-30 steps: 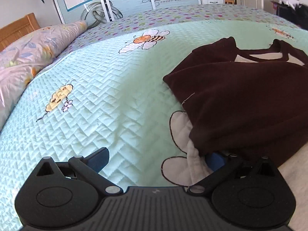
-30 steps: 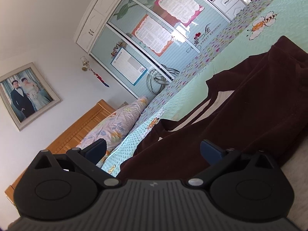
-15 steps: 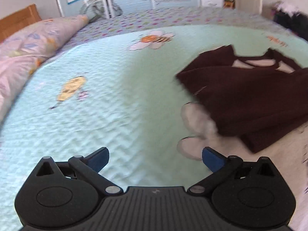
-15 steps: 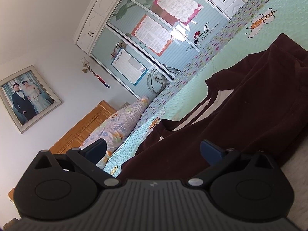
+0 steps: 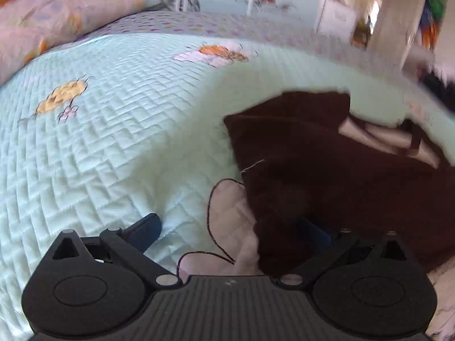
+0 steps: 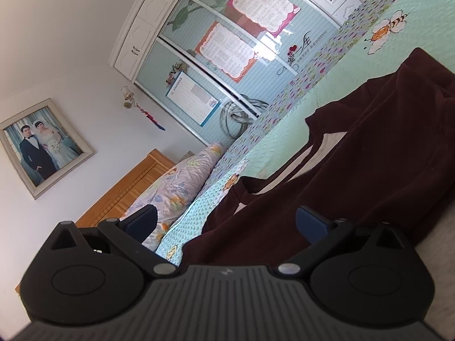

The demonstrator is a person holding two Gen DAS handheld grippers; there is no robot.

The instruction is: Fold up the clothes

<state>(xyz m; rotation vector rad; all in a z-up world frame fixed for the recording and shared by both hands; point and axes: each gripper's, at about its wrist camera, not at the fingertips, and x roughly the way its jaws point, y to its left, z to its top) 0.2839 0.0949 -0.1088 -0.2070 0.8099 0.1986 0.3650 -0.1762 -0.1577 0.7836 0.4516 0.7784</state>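
Your left tool (image 5: 230, 231) sits low over the bed's mint quilt (image 5: 113, 142), fingers spread wide. Its right finger (image 5: 311, 231) lies against the dark maroon garment (image 5: 327, 176); the left one rests over bare quilt. The far background is blurred.

Dark brown garment (image 5: 341, 176), partly folded with pale lining exposed at the neckline, lying flat on the mint quilted bedspread (image 5: 128, 142), away from the pillow edge.

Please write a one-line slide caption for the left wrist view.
Open left claw low over a mint-green quilted bedspread, at the edge of a dark brown fleece garment.
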